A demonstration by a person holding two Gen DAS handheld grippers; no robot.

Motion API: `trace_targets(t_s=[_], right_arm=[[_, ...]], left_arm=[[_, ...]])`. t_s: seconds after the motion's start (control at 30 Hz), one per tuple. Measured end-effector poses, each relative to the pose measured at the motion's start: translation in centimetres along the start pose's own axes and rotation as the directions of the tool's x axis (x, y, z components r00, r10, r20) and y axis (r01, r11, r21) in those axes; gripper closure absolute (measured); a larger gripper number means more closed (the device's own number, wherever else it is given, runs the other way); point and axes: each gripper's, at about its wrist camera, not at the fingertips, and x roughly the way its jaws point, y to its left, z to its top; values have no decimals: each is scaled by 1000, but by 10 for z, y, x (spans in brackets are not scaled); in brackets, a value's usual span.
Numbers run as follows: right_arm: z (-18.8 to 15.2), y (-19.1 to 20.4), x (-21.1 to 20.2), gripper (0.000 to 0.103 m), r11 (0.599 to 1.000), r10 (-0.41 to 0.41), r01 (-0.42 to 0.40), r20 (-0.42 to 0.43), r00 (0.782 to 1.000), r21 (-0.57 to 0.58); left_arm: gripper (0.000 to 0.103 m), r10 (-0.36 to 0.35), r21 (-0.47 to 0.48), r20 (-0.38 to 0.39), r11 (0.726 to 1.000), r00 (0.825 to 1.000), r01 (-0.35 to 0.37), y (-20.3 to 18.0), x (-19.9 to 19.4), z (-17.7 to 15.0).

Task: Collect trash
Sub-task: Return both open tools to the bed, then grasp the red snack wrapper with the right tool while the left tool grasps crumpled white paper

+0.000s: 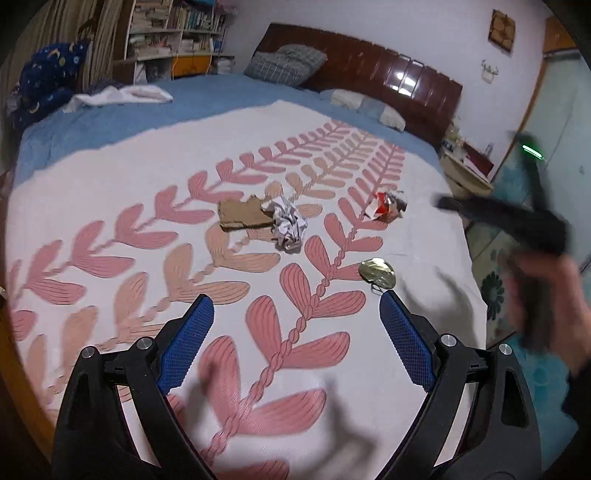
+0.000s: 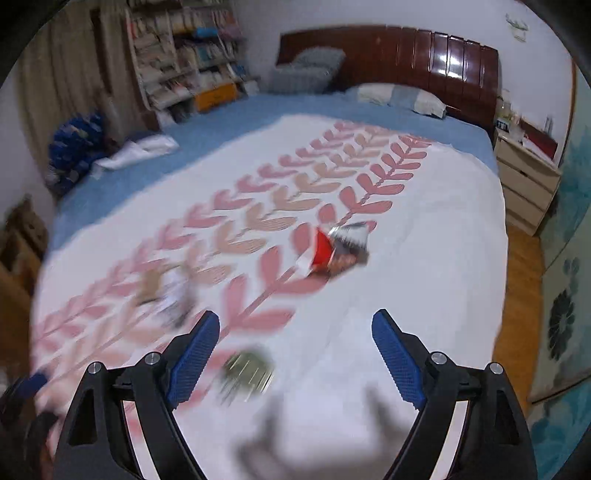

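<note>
Trash lies on a white bedspread (image 1: 110, 173) with pink leaf prints. In the left wrist view I see a torn cardboard piece (image 1: 242, 214), a crumpled paper ball (image 1: 289, 223), a red and silver snack wrapper (image 1: 386, 206) and a flattened gold foil piece (image 1: 378, 272). My left gripper (image 1: 297, 315) hovers open and empty over the bedspread, short of the foil. The right wrist view is blurred: the wrapper (image 2: 334, 249), the foil (image 2: 245, 373), the paper ball (image 2: 179, 302) and the cardboard (image 2: 151, 286). My right gripper (image 2: 295, 330) is open and empty above the bedspread (image 2: 424, 240).
A dark wooden headboard (image 1: 373, 70), pillows (image 1: 286, 64) and a white cloth (image 1: 122, 94) lie at the bed's far end. Bookshelves (image 1: 173, 33) stand behind. A nightstand (image 2: 528, 184) sits at the bed's right. A blurred hand holding the other gripper (image 1: 535, 251) is at the right.
</note>
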Motion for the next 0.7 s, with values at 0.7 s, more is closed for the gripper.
trace_targets(t_s=[0.7], right_arm=[[20, 0, 130, 54, 999, -52, 53, -62, 997, 11]], left_arm=[[13, 40, -53, -67, 998, 997, -44, -7, 52, 15]])
